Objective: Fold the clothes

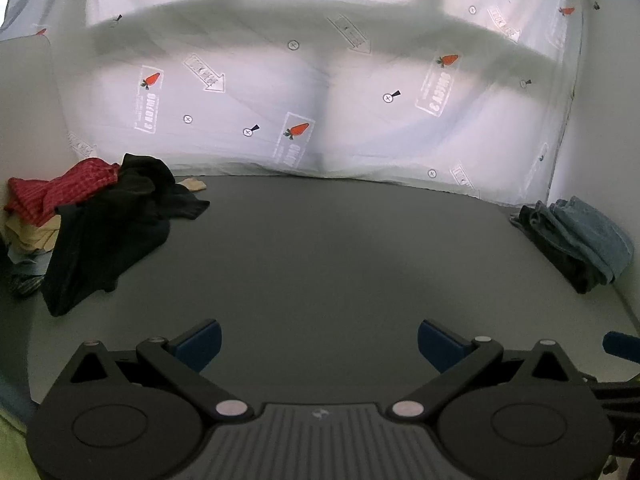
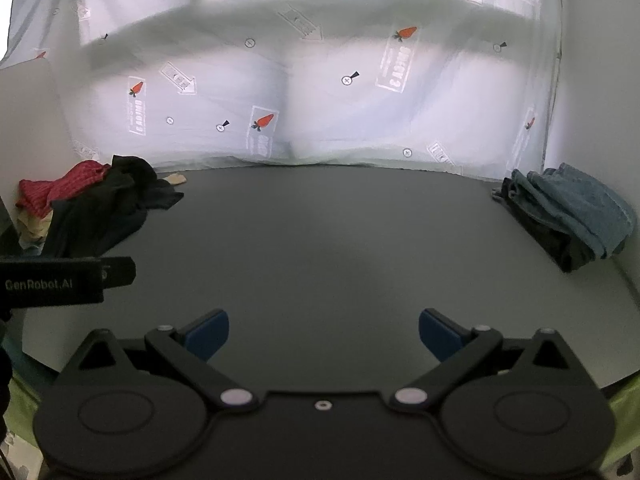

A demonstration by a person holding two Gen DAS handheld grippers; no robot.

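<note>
Two grippers, left (image 1: 318, 340) and right (image 2: 323, 330), both spread and empty over bare table (image 1: 320, 248). Unfolded pile (image 1: 100, 224) far left; folded stack (image 1: 580, 240) right. Next: pull the black garment (image 1: 120, 216) to centre.

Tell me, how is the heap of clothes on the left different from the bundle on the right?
The left heap is loose and crumpled; the right bundle looks folded and stacked. The left heap mixes red, black and beige garments, with a black piece sprawling onto the dark table; the right bundle is blue denim over something dark, kept compact. Both lie at the table's edges, untouched by either gripper.
</note>
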